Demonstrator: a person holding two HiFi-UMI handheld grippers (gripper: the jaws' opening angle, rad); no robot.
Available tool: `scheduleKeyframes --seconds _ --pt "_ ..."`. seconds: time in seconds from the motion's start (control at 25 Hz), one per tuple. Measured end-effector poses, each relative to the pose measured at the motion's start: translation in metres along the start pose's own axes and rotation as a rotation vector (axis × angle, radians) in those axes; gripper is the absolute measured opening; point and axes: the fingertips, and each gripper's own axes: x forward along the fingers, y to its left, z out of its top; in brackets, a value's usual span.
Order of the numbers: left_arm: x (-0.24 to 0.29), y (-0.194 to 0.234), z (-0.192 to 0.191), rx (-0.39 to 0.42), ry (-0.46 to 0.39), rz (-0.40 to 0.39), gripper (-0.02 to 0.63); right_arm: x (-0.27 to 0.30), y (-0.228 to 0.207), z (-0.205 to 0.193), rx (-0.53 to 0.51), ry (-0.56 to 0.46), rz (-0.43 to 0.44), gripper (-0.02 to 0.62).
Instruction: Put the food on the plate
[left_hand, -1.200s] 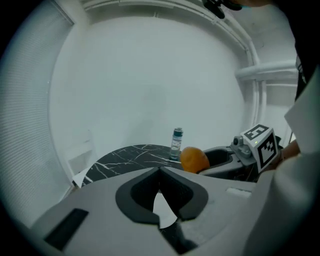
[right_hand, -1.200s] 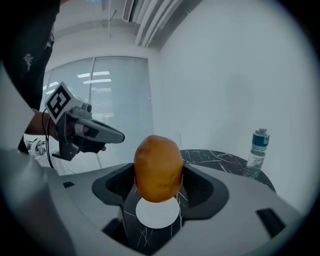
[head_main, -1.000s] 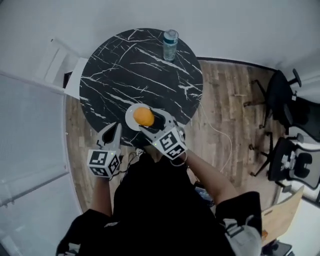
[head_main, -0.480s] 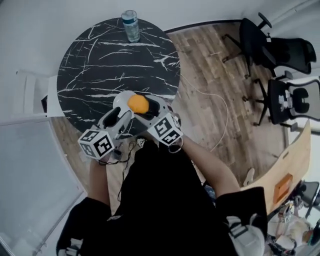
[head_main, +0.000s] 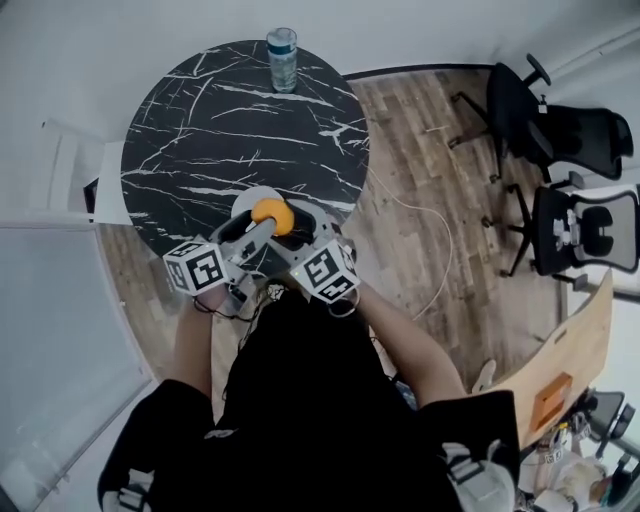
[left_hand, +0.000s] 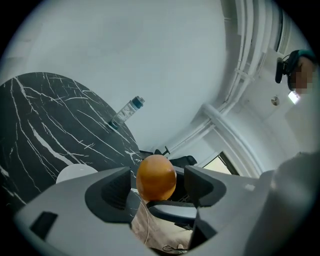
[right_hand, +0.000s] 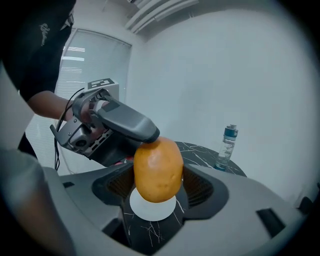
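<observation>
Right gripper (right_hand: 159, 186) of mine holds the food (right_hand: 157, 170), a round orange piece. Both jaws press on its sides, and the food hangs just above the white plate (right_hand: 150, 210). Left gripper (left_hand: 159, 181) is at the left of it. Its jaws are opening and the food stands between them, but the pads do not press on it; a gap shows on each side. In the right gripper view one left finger (right_hand: 127, 121) touches the top of the food.

I judge that the step in hand is to set the food down. To do it well, I should first take the left gripper away to the left, so it does not push the food. Then I lower the right gripper straight down to the middle of the plate and open it slowly, because a round piece can roll.

The plate lies at the near edge of the table (head_main: 240, 130), close to my body, so a roll toward me may end on the floor. The far side gives much room: the dark top is free up to the bottle (head_main: 283, 58) at the far edge, well apart.
</observation>
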Motion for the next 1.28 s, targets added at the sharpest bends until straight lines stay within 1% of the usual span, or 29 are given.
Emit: scheduleKeyframes --seconds 0.2,0.32,0.4,0.44,0.64,0.8,0.84,0.92,1.0,1.04,1.12,1.16,1.2,1.28 --pt "-0.002 0.008 -0.008 0.016 0.015 0.025 0.314 0.008 0.015 0.001 -0.005 -0.005 0.037 0.296" --pt "-0.005 0.014 -0.014 -0.009 0.003 0.042 0.311 0.01 0.022 0.0 -0.013 0.006 0.045 0.298" --pt "-0.008 0.017 -0.018 -0.014 -0.008 0.048 0.288 0.01 0.026 -0.004 -0.003 0.014 0.046 0.298" --pt "-0.008 0.017 -0.02 -0.009 -0.009 0.051 0.276 0.009 0.027 -0.005 0.002 0.018 0.045 0.298" --pt "-0.007 0.017 -0.024 0.053 0.019 0.063 0.273 0.009 0.029 -0.012 0.015 0.039 0.028 0.298" --pt "-0.013 0.019 -0.01 0.088 -0.019 0.08 0.273 0.003 0.027 -0.014 0.046 0.053 0.019 0.299" --pt "-0.015 0.021 -0.004 0.117 -0.034 0.098 0.273 0.001 0.025 -0.016 0.055 0.058 0.012 0.299" --pt "-0.023 0.025 0.011 0.221 -0.067 0.165 0.273 -0.001 0.022 -0.02 0.068 0.071 -0.001 0.286" --pt "-0.031 0.029 0.026 0.348 -0.087 0.235 0.273 -0.003 0.019 -0.024 0.076 0.081 -0.016 0.223" --pt "-0.034 0.03 0.032 0.409 -0.089 0.264 0.273 -0.004 0.017 -0.025 0.083 0.081 -0.025 0.174" --pt "-0.035 0.03 0.039 0.523 -0.072 0.31 0.273 -0.007 0.013 -0.026 0.111 0.073 -0.04 0.042" --pt "-0.034 0.03 0.039 0.575 -0.055 0.325 0.273 -0.008 0.012 -0.027 0.129 0.069 -0.046 0.018" --pt "-0.033 0.03 0.039 0.619 -0.036 0.336 0.273 -0.008 0.01 -0.027 0.145 0.067 -0.051 0.012" --pt "-0.032 0.029 0.038 0.679 -0.016 0.353 0.273 -0.007 0.008 -0.029 0.166 0.07 -0.063 0.005"
